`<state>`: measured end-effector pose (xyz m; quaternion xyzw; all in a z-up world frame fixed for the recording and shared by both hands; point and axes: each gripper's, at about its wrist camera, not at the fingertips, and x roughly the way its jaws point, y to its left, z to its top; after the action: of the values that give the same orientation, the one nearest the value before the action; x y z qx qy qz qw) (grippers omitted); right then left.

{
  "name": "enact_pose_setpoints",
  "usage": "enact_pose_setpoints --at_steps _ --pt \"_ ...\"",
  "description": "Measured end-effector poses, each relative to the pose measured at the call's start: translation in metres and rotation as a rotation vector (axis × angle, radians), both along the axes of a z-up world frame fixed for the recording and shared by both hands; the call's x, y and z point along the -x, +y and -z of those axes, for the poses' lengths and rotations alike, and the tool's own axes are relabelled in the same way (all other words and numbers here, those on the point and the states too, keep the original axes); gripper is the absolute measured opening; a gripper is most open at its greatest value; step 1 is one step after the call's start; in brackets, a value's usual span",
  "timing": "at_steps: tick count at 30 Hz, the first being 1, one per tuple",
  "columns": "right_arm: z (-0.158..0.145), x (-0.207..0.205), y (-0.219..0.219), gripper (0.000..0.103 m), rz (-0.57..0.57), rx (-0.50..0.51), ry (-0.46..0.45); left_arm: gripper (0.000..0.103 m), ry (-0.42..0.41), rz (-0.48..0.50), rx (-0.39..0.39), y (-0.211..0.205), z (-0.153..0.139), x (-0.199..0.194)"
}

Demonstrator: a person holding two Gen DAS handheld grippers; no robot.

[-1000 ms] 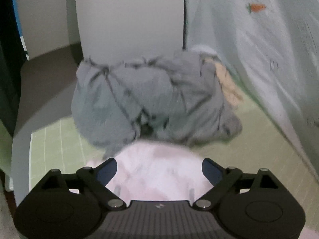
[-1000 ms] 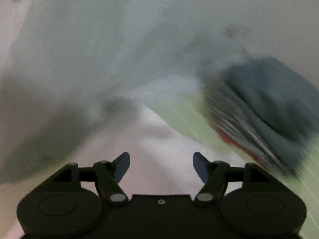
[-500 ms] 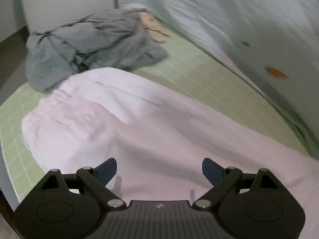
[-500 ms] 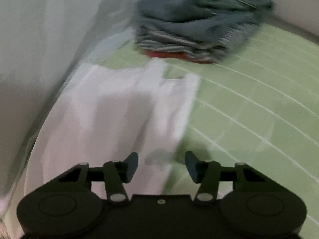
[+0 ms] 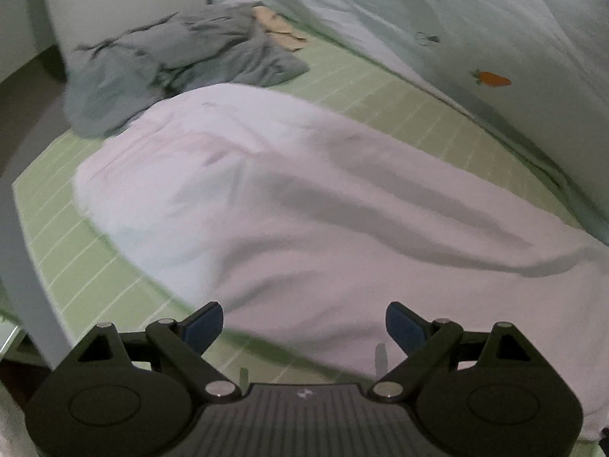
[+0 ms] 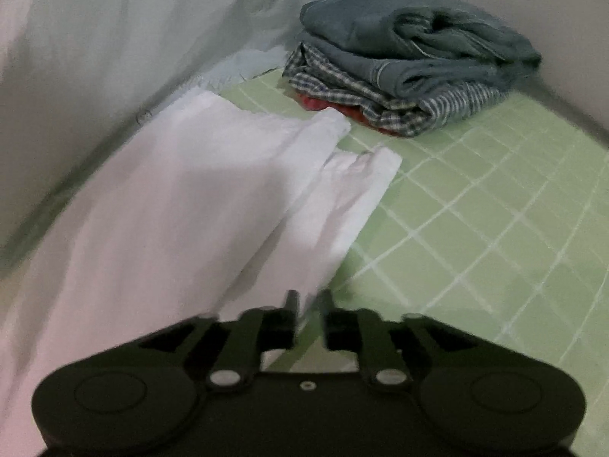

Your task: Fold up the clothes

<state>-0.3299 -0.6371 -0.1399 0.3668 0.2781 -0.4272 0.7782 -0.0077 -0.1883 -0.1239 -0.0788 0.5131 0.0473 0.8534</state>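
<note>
Your left gripper [image 5: 303,326] hangs released over the pale pink cloth garment [image 5: 304,205] spread on the green gridded mat [image 6: 475,221], while your right gripper [image 6: 309,318], jaws narrow but opening, sits at its edge gripping nothing.

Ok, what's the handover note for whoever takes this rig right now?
Left gripper: jaws open, empty, over the white garment.
Right gripper: jaws opening at that garment's edge; no grip visible.
It lies spread on the green mat, folded stack at one end, crumpled grey pile at the other.
Done: the stack. Left: fold the white garment, then the grey pile.
</note>
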Motion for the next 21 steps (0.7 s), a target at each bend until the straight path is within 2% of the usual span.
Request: enact_pose_setpoints --at_steps 1,3,5,9,13,16,21 --pt "-0.002 0.005 0.007 0.061 -0.001 -0.023 -0.080 0.092 -0.005 -0.008 -0.001 0.006 -0.001 0.006" --pt "-0.008 0.015 0.023 0.082 -0.010 -0.066 -0.244 0.092 -0.021 -0.019 0.002 0.016 -0.005 0.020" --pt "-0.006 0.014 0.036 0.090 -0.060 -0.136 -0.383 0.092 -0.037 -0.031 -0.001 0.025 -0.009 0.033" --pt "0.022 -0.007 0.056 0.094 -0.164 -0.342 -0.514 0.092 -0.044 -0.032 -0.031 0.038 -0.012 0.061" --pt "0.042 -0.029 0.073 0.094 -0.215 -0.421 -0.493 0.093 -0.042 -0.021 -0.065 0.050 -0.017 0.095" --pt "0.042 -0.043 0.082 0.094 -0.260 -0.430 -0.514 0.093 -0.041 0.000 -0.086 0.064 -0.016 0.113" --pt "0.051 -0.065 0.097 0.098 -0.190 -0.498 -0.545 0.093 -0.045 0.028 -0.075 0.095 -0.015 0.112"
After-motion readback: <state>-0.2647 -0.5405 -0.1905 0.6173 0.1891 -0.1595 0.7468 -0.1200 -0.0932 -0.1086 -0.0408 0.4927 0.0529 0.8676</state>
